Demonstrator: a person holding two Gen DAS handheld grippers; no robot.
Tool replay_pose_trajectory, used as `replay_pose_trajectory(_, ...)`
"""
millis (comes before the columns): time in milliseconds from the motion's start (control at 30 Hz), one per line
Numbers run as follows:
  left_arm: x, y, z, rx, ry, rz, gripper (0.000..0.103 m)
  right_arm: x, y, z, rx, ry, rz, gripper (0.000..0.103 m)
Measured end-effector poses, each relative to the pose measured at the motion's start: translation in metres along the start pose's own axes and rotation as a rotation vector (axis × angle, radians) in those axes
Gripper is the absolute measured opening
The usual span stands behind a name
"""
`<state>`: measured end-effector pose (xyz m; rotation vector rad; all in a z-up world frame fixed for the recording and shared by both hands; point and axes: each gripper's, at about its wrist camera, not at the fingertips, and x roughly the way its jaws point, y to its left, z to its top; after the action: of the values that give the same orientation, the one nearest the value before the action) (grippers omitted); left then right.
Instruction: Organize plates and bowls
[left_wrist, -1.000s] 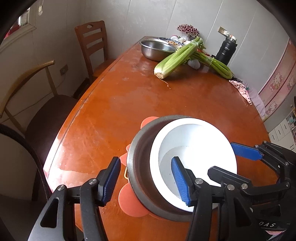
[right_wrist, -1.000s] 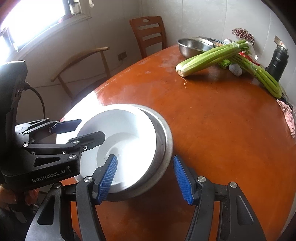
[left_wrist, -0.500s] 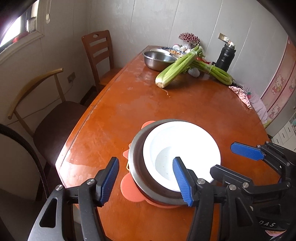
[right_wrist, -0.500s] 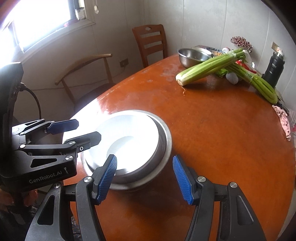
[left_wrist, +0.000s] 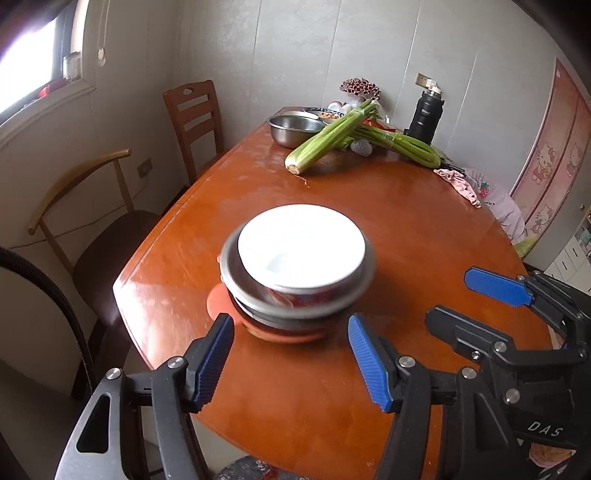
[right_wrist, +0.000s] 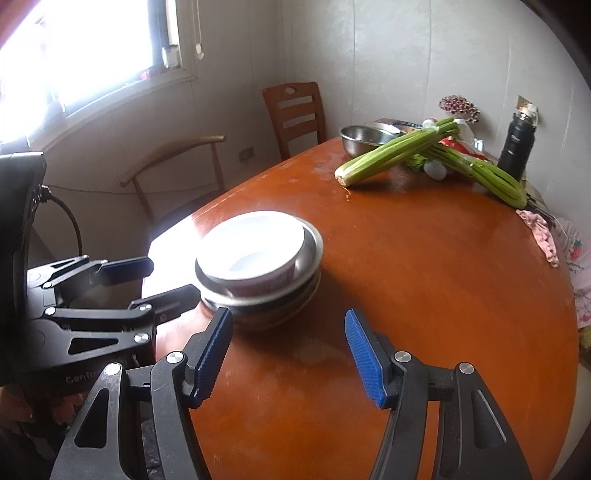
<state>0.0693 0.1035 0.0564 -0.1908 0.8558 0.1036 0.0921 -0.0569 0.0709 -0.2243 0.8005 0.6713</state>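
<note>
While both wrist views cover the same wooden table (left_wrist: 369, 236), we get different details from each.

Stack: white bowl (left_wrist: 301, 245) sits nested in a steel bowl (left_wrist: 236, 284), which sits on darker dishes, all on an orange mat (left_wrist: 218, 301). It stands near the table's near-left corner. In the left view we see a red pattern on the white bowl's outer wall and the mat's edge; in the right view the mat is mostly hidden and window glare washes out the near-left table edge.

Left gripper (left_wrist: 291, 363): jaws opening, nothing between the blue pads, stack just beyond the tips, not touched. We also see it from the side in the right view (right_wrist: 159, 282), at the left of the stack.

Right gripper (right_wrist: 288, 354): jaws spread, nothing between them, bare table under the tips. The left view shows it (left_wrist: 476, 295) at the right, clear of the stack.

Far end of the table: steel basin (left_wrist: 295, 127), two celery bunches (left_wrist: 325, 142) crossed, black flask (left_wrist: 424, 118), pink cloth (left_wrist: 460, 184) at the right edge.

Only the left view shows the pink cartoon-cat door (left_wrist: 550, 158). Only the right view shows the bright window (right_wrist: 81, 48) in full. Two chairs (left_wrist: 195, 118) along the left edge in both.
</note>
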Motion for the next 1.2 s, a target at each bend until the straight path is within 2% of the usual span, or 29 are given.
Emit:
replay_pose_trajectory(200, -0.013, -0.013, -0.024, 0.008, -0.017, 0.007, 0.070, -0.025, 0.001, -0.028, 0.005, -0.042, -0.013, 0.068)
replay_pose_trajectory(633, -0.019, -0.039, -0.071, 0.057, -0.011, -0.007, 0.071, -0.047, 0.000, -0.095, 0.044, -0.040, -0.069, 0.069)
replay_pose_trajectory(833, -0.019, -0.041, -0.077, 0.066, -0.010, -0.009, 0.071, -0.049, -0.002, -0.104, 0.060, -0.040, -0.081, 0.069)
replay_pose_trajectory(1200, -0.019, -0.029, -0.078, 0.051, -0.021, -0.003, 0.071, -0.043, 0.004, -0.101, 0.056, -0.036, -0.077, 0.069)
